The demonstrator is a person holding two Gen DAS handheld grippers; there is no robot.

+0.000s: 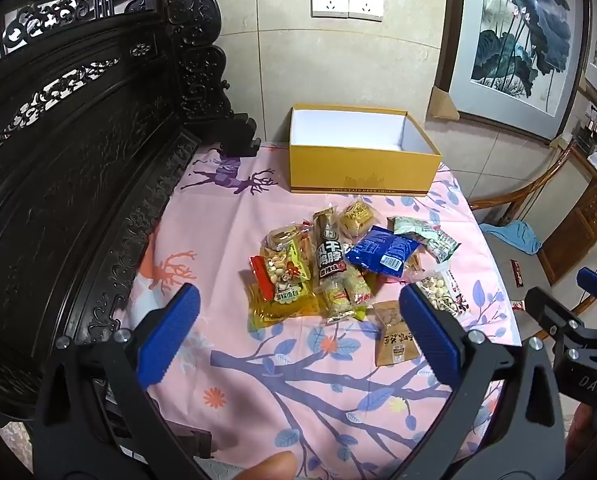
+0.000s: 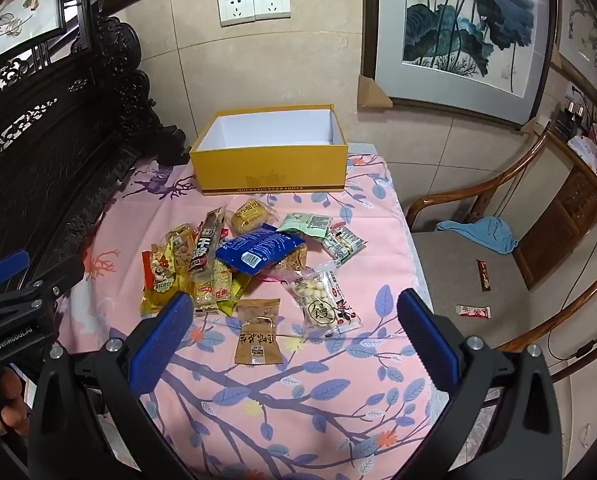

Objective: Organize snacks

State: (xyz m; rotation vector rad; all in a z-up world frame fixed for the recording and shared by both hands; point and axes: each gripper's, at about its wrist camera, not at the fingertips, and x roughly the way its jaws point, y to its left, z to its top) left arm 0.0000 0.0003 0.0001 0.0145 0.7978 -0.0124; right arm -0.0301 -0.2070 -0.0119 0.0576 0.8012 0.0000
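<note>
From the left wrist camera, the left gripper (image 1: 298, 316) hangs above a table covered with a pink floral tablecloth (image 1: 226, 216), its blue-padded jaws spread wide with nothing between them. Beyond the jaws lies a heap of snack packets (image 1: 338, 264): a blue packet (image 1: 380, 250) on top, a tall dark packet with white characters (image 1: 330, 258) beside it, and a brown packet (image 1: 394, 336) nearest the camera, partly behind the right-hand jaw. An open yellow shoe box (image 1: 362, 172), white inside and holding nothing, stands at the far edge of the cloth, apart from the heap. The right gripper (image 1: 590, 304) shows at the right edge. From the right wrist camera, the right gripper (image 2: 292, 316) also has its jaws wide apart and grips nothing; the brown packet (image 2: 256, 330) lies between them on the cloth, untouched. A clear bag of pale round pieces (image 2: 324, 300) rests just beside it. The yellow shoe box (image 2: 270, 170) sits behind the heap. Two small wrapped bars (image 2: 473, 311) lie on the seat of a wooden chair (image 2: 478, 280) to the right, near a blue cloth (image 2: 484, 232).
</note>
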